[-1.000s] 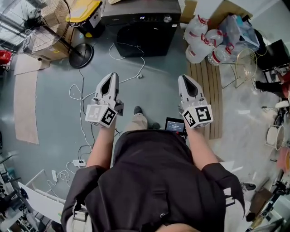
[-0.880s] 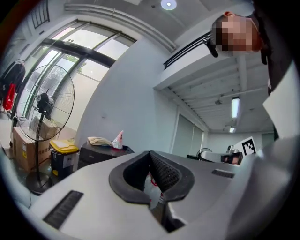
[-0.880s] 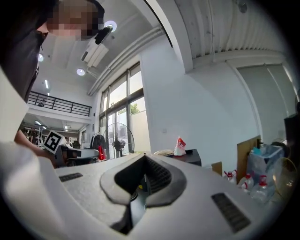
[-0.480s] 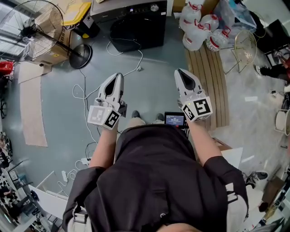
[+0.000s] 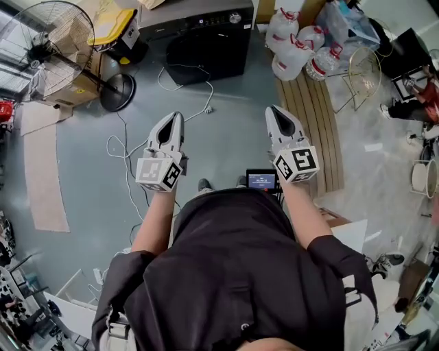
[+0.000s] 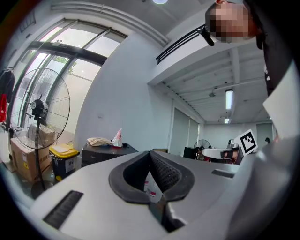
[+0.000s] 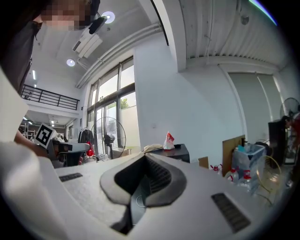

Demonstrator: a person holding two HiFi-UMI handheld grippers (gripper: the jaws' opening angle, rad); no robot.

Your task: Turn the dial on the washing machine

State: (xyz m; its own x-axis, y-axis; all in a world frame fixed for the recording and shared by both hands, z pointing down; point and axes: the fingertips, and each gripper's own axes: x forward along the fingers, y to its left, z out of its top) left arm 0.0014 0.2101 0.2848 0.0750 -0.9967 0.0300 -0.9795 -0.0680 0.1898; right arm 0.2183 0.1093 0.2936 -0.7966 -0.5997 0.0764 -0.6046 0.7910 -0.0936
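The washing machine (image 5: 206, 48) stands at the upper middle of the head view, a black box with its dark front door turned down the frame, toward the person. Its control strip runs from left to right, a little tilted, and the round silver dial (image 5: 235, 17) sits at the right end of this strip. Both forearms are stretched forward side by side, well apart from the machine. The left gripper (image 5: 175, 118) and the right gripper (image 5: 274, 111) both point up the frame; each has its jaws pressed together with nothing between them. A grey floor with a loose white cable (image 5: 185, 96) lies between the grippers and the machine. At the upper left there is a standing fan (image 5: 51, 41) and a bin with a yellow lid (image 5: 120, 17). At the upper right, water bottles (image 5: 295, 44) lie beside wooden slats (image 5: 315, 116). A small screen (image 5: 262, 180) shows just below the right gripper.
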